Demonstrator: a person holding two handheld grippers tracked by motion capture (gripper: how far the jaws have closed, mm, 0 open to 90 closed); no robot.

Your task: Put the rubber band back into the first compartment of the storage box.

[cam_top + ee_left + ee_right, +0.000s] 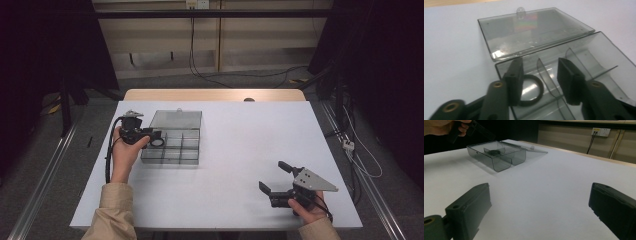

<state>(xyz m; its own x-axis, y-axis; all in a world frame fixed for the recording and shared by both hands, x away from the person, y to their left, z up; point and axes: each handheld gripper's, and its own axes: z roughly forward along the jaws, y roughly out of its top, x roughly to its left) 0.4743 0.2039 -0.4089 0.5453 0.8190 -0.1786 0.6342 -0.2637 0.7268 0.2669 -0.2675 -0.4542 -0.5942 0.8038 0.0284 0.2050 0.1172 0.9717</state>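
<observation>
Black ring (532, 90) in open compartment box (172, 150) (lid (531, 31) flat behind), divider (547, 77) alongside

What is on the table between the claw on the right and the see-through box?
Nothing. In the high view, bare white table stretches from the right gripper to the clear box; the right gripper view shows likewise.

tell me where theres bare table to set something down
The widest free patch runs from the box across to the right gripper, and on to the far and right edges of the table. The near strip between the two forearms is bare too. It is crowded at the box, where the left gripper hangs over the ring.
</observation>
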